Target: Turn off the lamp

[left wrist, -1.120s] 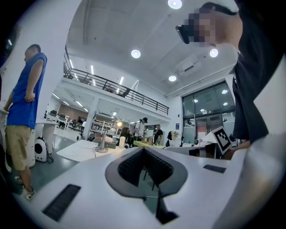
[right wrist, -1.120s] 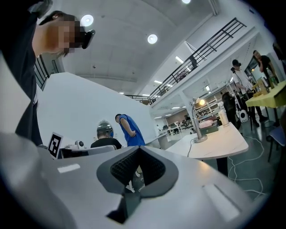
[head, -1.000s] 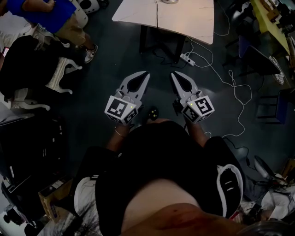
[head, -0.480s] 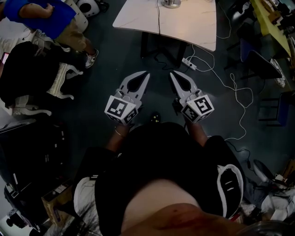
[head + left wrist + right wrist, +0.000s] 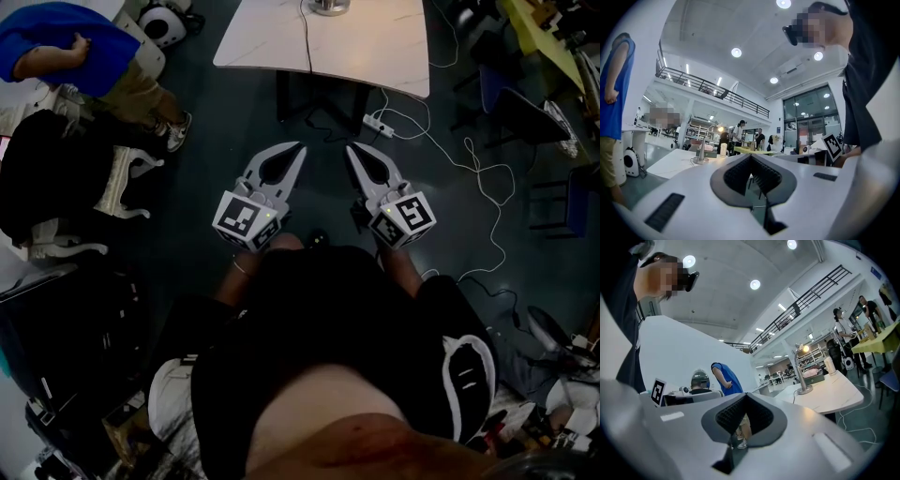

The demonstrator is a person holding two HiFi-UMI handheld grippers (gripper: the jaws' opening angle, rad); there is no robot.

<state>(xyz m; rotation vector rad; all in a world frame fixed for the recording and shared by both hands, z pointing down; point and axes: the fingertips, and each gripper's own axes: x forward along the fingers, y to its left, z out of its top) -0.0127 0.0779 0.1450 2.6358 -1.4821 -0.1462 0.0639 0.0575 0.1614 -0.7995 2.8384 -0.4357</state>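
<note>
The lamp stands on a white table [image 5: 375,47] ahead of me; only its round metal base [image 5: 327,6] shows at the top edge of the head view. In the left gripper view the lamp [image 5: 700,153] rises from the tabletop, and its head [image 5: 720,128] glows. The right gripper view shows the same lamp [image 5: 802,378] lit at the head [image 5: 805,348]. My left gripper [image 5: 299,148] and right gripper [image 5: 350,149] are held side by side over the dark floor, short of the table. Both are shut and hold nothing.
A power strip [image 5: 378,123] and white cables [image 5: 478,178] lie on the floor beside the table's leg. A person in a blue shirt [image 5: 56,47] stands at the left near black bags [image 5: 56,159]. Dark chairs [image 5: 553,202] stand at the right.
The table and lamp base have slid lower in the head view, nearer to both grippers. The grippers stay shut and side by side.
</note>
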